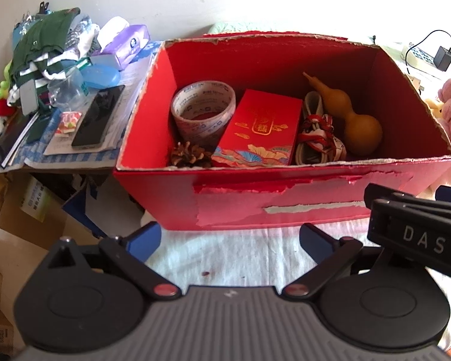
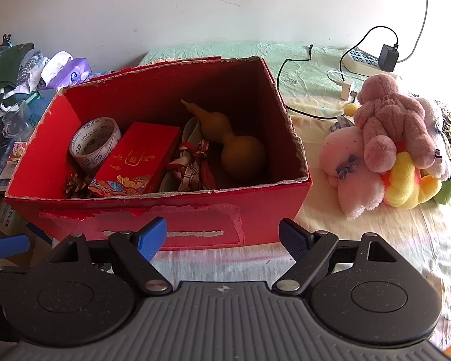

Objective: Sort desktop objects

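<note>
A torn red cardboard box (image 1: pixel 300 198) (image 2: pixel 195 219) stands on the bed sheet in front of both grippers. Inside lie a roll of printed tape (image 1: pixel 203 106) (image 2: pixel 94 143), a red gift packet (image 1: pixel 261 126) (image 2: pixel 138 158), a pine cone (image 1: pixel 189 155) (image 2: pixel 77 186), a brown gourd (image 1: pixel 351 117) (image 2: pixel 234 146) and a bundle of patterned ribbon (image 1: pixel 318 132) (image 2: pixel 192 162). My left gripper (image 1: pixel 230 239) hangs open just before the box's front wall, empty. My right gripper (image 2: pixel 224 237) is open too, empty, near the same wall.
A side table at the left carries a black phone (image 1: pixel 99 117), a purple tissue pack (image 1: pixel 126 45), folded clothes (image 1: pixel 45 39) and a clear cup (image 1: pixel 66 90). Soft toys (image 2: pixel 388 138) are piled right of the box. A power strip with charger (image 2: pixel 372 57) lies behind. Cardboard boxes (image 1: pixel 30 210) sit below the table.
</note>
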`<state>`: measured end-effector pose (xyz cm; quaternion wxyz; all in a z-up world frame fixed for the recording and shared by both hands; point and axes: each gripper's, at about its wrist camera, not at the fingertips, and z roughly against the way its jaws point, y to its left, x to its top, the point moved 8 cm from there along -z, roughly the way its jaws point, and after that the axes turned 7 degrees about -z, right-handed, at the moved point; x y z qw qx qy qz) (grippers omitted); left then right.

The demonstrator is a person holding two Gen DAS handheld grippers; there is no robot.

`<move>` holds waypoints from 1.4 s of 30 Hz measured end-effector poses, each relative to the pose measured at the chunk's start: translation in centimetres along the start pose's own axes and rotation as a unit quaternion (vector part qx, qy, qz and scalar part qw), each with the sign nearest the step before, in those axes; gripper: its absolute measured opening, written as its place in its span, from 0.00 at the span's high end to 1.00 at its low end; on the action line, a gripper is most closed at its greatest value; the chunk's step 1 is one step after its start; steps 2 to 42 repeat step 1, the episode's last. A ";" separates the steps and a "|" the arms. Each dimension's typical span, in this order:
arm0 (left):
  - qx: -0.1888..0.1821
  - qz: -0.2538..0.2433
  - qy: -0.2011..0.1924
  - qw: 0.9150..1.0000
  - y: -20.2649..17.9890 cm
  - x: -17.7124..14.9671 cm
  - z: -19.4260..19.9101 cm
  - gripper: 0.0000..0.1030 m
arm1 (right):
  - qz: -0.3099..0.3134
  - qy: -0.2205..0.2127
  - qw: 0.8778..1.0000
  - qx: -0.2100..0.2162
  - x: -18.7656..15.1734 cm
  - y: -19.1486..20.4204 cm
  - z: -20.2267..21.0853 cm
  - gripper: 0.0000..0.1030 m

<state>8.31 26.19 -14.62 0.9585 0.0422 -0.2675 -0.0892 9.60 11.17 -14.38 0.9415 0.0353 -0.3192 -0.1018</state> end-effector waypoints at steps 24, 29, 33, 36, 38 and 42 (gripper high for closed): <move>-0.002 0.002 0.001 1.000 0.0 -0.1 0.1 0.04 | -0.002 0.000 1.000 0.002 0.0 0.0 0.1 0.18; -0.002 0.002 0.001 1.000 0.0 -0.1 0.1 0.04 | -0.002 0.000 1.000 0.002 0.0 0.0 0.1 0.18; -0.002 0.002 0.001 1.000 0.0 -0.1 0.1 0.04 | -0.002 0.000 1.000 0.002 0.0 0.0 0.1 0.18; -0.002 0.002 0.001 1.000 0.0 -0.1 0.1 0.04 | -0.002 0.000 1.000 0.002 0.0 0.0 0.1 0.18; -0.002 0.002 0.001 1.000 0.0 -0.1 0.1 0.04 | -0.002 0.000 1.000 0.002 0.0 0.0 0.1 0.18; -0.002 0.002 0.001 1.000 0.0 -0.1 0.1 0.04 | -0.002 0.000 1.000 0.002 0.0 0.0 0.1 0.18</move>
